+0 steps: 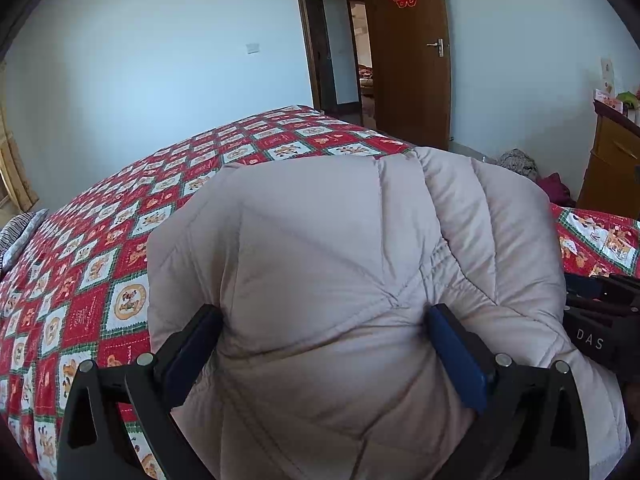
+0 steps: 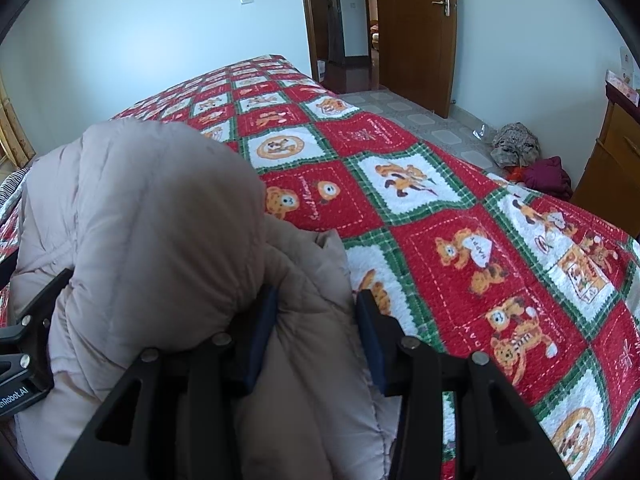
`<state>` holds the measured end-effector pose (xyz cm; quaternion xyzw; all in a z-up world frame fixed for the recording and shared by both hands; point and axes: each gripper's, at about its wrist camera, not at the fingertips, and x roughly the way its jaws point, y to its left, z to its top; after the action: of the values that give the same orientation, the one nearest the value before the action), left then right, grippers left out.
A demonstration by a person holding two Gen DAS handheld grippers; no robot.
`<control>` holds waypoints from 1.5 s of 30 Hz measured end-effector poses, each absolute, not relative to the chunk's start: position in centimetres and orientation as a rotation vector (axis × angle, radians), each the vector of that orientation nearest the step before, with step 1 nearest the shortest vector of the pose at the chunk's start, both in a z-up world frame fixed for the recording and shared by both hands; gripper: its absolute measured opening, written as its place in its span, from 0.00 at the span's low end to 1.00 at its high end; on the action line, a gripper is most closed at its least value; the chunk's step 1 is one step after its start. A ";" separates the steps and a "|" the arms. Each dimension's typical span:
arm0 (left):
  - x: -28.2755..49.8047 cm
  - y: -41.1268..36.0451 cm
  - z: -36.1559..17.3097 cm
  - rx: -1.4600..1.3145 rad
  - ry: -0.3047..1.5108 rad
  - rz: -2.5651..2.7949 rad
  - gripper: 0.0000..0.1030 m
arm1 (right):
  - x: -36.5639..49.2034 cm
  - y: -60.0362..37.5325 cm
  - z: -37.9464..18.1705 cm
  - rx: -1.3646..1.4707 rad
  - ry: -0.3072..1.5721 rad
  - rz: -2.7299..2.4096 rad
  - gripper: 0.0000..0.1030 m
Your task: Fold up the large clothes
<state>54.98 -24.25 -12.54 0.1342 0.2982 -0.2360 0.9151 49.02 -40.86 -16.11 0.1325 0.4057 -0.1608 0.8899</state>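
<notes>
Nearest, both grippers are clamped on the puffy beige coat (image 1: 340,280), which is bunched up and held over the near edge of the bed. The left gripper (image 1: 324,344) has its jaws spread wide w/ a thick bulge of quilted padding filling the gap, pads pressing into it on both sides. The right gripper (image 2: 316,336) pinches a narrower wad, prob. a folded edge or hem, its jaws about half closed on it. Main risk: the fabric looks slick and full of air, so a bulge like that may squeeze out of the left grip if the hand pulls fast, and the fold would collapse. The right hold seems to catch several layers; if only the outer one is really pinched, inner layers could slide and leave the coat lopsided. The two grippers sit close together, so a crossing move could knock them into each other. Beyond the coat the red cartoon quilt (image 2: 460,216) is bare, plenty of room to lay it down, though dragging might ruck the quilt. Farther off, clothes on the floor (image 2: 520,152) and the wooden door (image 1: 408,60) aren't in the way.
</notes>
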 end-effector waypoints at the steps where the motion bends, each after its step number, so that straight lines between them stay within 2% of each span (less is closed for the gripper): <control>1: 55.0 -24.2 -12.6 0.275 0.615 -0.486 0.99 | 49.0 -40.9 -16.1 0.277 0.843 -0.334 0.44; 27: 55.5 -24.3 -12.9 0.267 0.641 -0.488 0.99 | 49.3 -40.9 -16.7 0.300 0.859 -0.330 0.46; 29: 55.6 -23.6 -12.3 0.256 0.672 -0.510 0.99 | 49.2 -41.4 -16.7 0.333 0.862 -0.308 0.49; 32: 55.0 -20.3 -10.7 0.175 0.685 -0.528 0.99 | 48.9 -43.0 -16.8 0.434 0.868 -0.256 0.60; 34: 54.8 -17.1 -10.1 0.103 0.708 -0.520 0.99 | 48.5 -43.7 -16.6 0.475 0.872 -0.238 0.73; 35: 54.8 -15.2 -10.1 0.048 0.729 -0.524 0.99 | 48.3 -43.8 -16.4 0.489 0.871 -0.229 0.76; 41: 55.4 -8.5 -12.7 -0.176 0.839 -0.517 0.99 | 47.0 -45.0 -15.4 0.640 0.817 -0.079 0.83; 43: 56.0 -8.4 -14.5 -0.265 0.918 -0.555 0.99 | 46.7 -45.0 -15.4 0.683 0.808 -0.022 0.90; 45: 56.2 -9.0 -15.1 -0.323 0.928 -0.591 0.99 | 46.9 -44.5 -15.6 0.677 0.823 0.003 0.90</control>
<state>56.16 -9.05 -15.14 -0.1529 0.4391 -0.2794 0.8401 46.92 -44.54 -15.57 0.3226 0.3921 0.0013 0.8615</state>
